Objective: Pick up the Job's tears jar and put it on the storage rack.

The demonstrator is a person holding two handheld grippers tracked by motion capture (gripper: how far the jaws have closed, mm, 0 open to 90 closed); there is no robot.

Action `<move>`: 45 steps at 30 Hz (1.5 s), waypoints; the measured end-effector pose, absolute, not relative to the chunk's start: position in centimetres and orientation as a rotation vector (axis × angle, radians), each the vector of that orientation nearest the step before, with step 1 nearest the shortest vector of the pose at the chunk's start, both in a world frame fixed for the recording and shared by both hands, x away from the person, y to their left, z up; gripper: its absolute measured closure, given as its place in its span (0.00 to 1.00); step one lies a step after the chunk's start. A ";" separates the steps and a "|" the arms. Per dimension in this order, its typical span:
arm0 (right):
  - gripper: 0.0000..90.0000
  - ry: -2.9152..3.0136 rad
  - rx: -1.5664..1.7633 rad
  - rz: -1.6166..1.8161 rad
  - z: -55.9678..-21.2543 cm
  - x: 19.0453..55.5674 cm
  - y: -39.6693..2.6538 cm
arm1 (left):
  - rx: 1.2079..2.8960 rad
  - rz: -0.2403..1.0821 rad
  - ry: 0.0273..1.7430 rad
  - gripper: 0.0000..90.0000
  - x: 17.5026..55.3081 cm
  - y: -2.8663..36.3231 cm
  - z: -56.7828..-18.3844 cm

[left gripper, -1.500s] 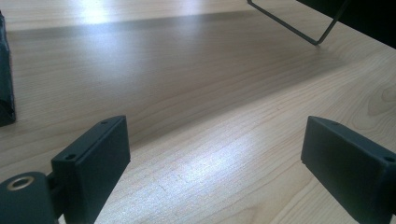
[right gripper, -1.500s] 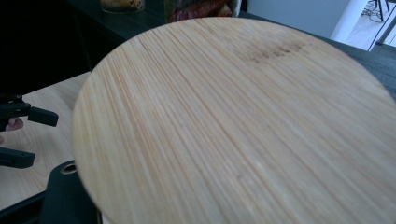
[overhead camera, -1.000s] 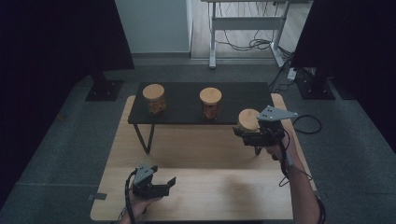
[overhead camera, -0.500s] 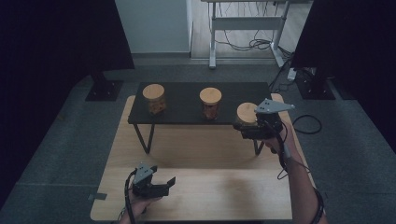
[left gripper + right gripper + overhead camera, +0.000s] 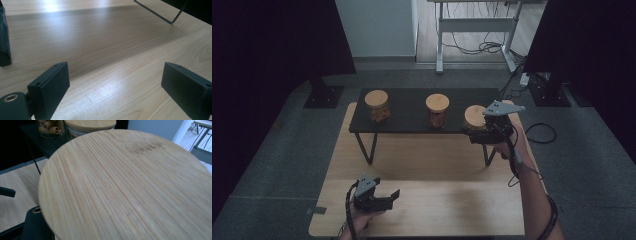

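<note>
My right gripper (image 5: 473, 134) is clamped on the jar with the bamboo lid (image 5: 475, 117), holding it at the right end of the black shelf (image 5: 407, 111). The lid (image 5: 130, 187) sits just above my right jaws, with two more lidded jars beyond it. My left gripper (image 5: 393, 197) hangs low over the wooden table (image 5: 107, 50), jaws spread wide with nothing between them.

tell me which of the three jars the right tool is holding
The bamboo-lidded jar at the black shelf's right end, gripped by the right tool; the middle jar and left jar stand untouched.
</note>
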State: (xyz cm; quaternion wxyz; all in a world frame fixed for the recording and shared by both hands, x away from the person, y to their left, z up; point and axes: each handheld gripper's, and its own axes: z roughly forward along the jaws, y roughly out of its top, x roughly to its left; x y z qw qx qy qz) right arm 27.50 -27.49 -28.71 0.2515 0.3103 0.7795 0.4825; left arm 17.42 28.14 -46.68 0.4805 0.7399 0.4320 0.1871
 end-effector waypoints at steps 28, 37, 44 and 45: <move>0.27 2.065 0.924 1.311 -29.5 30.4 -27.2 | 1.802 0.460 1.075 0.08 17.6 28.4 -46.8; 0.27 2.064 0.941 1.278 -29.4 31.1 -26.9 | 1.803 0.463 1.073 0.08 17.7 28.4 -46.8; 0.27 2.073 0.952 1.248 -29.5 31.5 -26.3 | 1.802 0.464 1.077 0.08 17.6 28.5 -46.8; 0.27 2.074 0.959 1.251 -29.5 31.7 -26.4 | 1.801 0.465 1.077 0.08 17.6 28.5 -46.8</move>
